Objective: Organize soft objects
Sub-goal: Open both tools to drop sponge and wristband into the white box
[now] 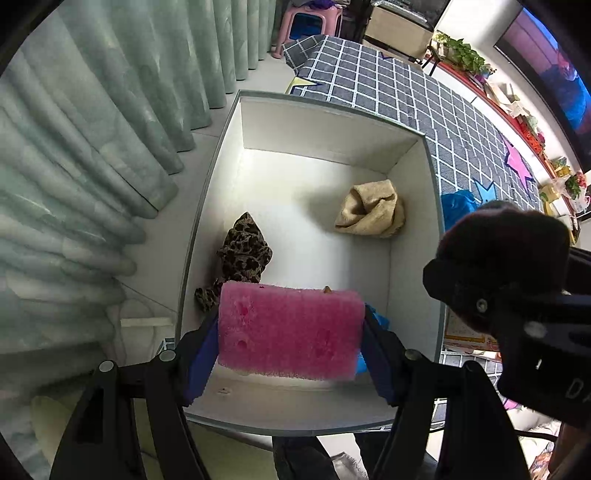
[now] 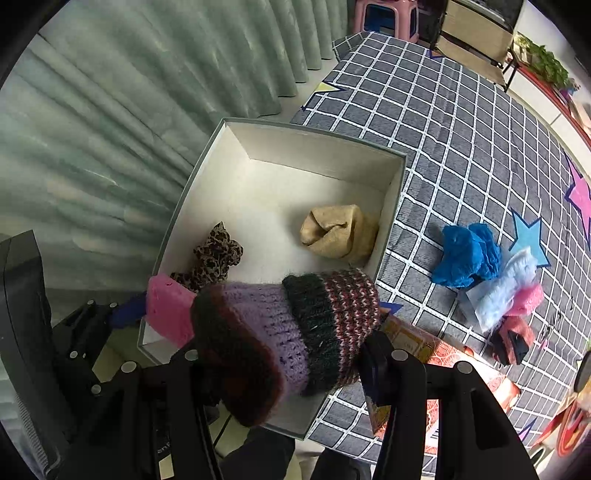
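Observation:
My left gripper (image 1: 290,332) is shut on a pink sponge (image 1: 290,328), held over the near end of an open white box (image 1: 229,147). On the box floor lie a leopard-print cloth (image 1: 242,251) and a beige knit piece (image 1: 373,210). In the right wrist view my right gripper (image 2: 284,354) is shut on a striped knit hat (image 2: 295,332) of purple, black and dark red, above the box's near right corner (image 2: 295,432). The pink sponge (image 2: 168,314) shows to its left. At the right edge of the left wrist view, the right gripper and the dark hat (image 1: 506,251) hang beside the box.
A grey checked mat (image 2: 461,129) holds a blue crumpled item (image 2: 467,254), a light blue fluffy piece (image 2: 502,288) and pink fuzzy items (image 2: 526,299). An orange patterned box (image 2: 436,354) lies under the right gripper. Green curtains (image 1: 92,147) hang left. A pink stool (image 1: 310,18) stands behind.

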Demonstrator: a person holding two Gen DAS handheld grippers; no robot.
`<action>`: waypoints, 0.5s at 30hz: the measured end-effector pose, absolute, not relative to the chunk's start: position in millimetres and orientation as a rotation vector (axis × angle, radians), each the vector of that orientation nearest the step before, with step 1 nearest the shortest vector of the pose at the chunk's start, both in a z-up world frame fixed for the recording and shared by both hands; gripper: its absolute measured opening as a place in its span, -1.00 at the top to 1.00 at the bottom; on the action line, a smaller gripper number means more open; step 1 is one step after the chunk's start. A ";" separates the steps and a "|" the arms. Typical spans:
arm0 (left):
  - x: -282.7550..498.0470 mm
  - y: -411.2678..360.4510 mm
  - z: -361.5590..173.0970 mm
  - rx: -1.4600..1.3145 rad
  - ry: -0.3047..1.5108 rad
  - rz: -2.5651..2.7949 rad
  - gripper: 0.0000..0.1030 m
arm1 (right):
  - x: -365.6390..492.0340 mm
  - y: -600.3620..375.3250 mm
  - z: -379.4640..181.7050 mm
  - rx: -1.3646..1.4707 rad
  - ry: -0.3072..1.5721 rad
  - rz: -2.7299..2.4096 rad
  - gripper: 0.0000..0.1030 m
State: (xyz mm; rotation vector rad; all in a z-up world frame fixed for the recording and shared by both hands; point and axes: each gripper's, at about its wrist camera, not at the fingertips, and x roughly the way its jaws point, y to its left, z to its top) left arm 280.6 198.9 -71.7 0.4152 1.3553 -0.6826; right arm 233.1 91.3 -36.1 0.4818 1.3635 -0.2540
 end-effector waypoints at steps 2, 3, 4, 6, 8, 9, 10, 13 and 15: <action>281.1 198.6 -73.2 0.412 1.362 -0.678 -0.43 | 234.7 91.6 -37.9 0.480 1.367 -0.249 -0.07; 281.3 198.7 -73.6 0.408 1.364 -0.679 -0.43 | 235.1 92.0 -38.2 0.479 1.368 -0.248 -0.07; 281.4 198.4 -73.8 0.405 1.365 -0.679 -0.43 | 235.1 92.1 -38.6 0.477 1.369 -0.247 -0.07; 281.0 197.3 -73.9 0.411 1.363 -0.680 -0.43 | 235.1 91.8 -39.5 0.479 1.372 -0.244 -0.07; 280.4 196.1 -73.6 0.418 1.361 -0.683 -0.43 | 235.0 90.6 -40.5 0.480 1.374 -0.244 -0.07; 279.9 195.7 -73.8 0.421 1.360 -0.684 -0.44 | 234.9 90.3 -41.0 0.481 1.374 -0.244 -0.07; 279.5 195.1 -73.8 0.422 1.361 -0.687 -0.44 | 235.0 89.9 -41.3 0.482 1.375 -0.243 -0.07; 278.4 194.4 -72.1 0.410 1.364 -0.703 -0.46 | 235.6 89.0 -42.1 0.482 1.377 -0.239 -0.07; 277.4 193.8 -70.8 0.406 1.364 -0.708 -0.55 | 235.9 89.2 -43.5 0.479 1.382 -0.230 -0.09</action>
